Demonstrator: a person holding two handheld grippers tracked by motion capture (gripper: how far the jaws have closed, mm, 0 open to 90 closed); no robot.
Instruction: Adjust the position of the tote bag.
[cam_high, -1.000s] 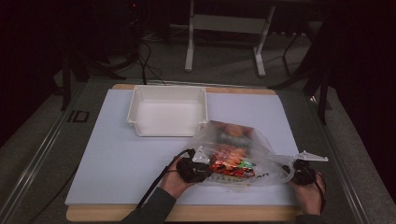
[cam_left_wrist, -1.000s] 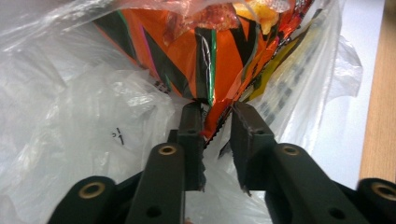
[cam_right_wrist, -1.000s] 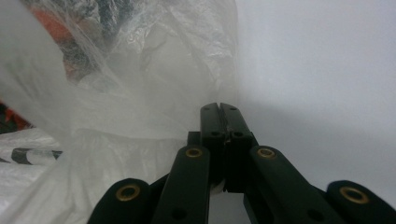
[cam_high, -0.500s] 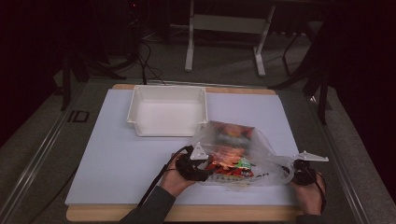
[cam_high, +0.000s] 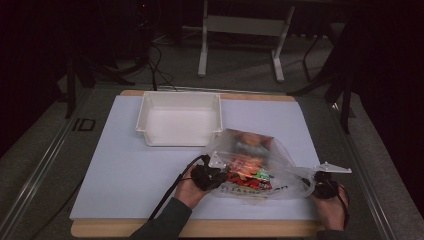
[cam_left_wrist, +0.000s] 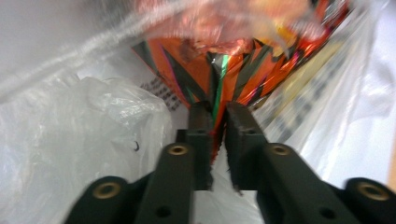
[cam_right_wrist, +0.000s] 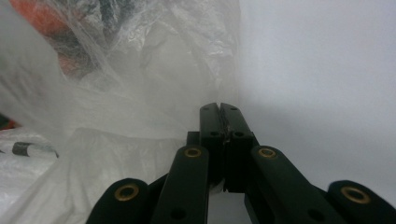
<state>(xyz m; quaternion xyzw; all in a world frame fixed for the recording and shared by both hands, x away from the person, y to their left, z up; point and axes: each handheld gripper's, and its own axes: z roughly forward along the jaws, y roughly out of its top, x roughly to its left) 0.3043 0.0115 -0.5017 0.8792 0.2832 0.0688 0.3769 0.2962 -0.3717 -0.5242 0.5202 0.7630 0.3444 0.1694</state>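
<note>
Left claw (cam_left_wrist: 217, 109) just closed, now pinching the orange snack packet (cam_left_wrist: 219, 70) inside the clear plastic bag (cam_high: 260, 167), lower centre of high view on the tabletop (cam_high: 120, 165). Right claw (cam_right_wrist: 219, 108) clamped on bag's edge, lower right. Packet likely ready for extraction toward white bin (cam_high: 180, 102).

The one sign that can be read is "ID", in dark letters on the grey floor (cam_high: 35, 145) just off the left edge of the worktop (cam_high: 125, 170), toward its far left corner. The clear plastic bag (cam_high: 280, 155) near the worktop's front edge bears a line of dark print along its lower side, too small and blurred to read. The orange snack packet (cam_left_wrist: 224, 70) inside it carries small black print, also unreadable.
</note>
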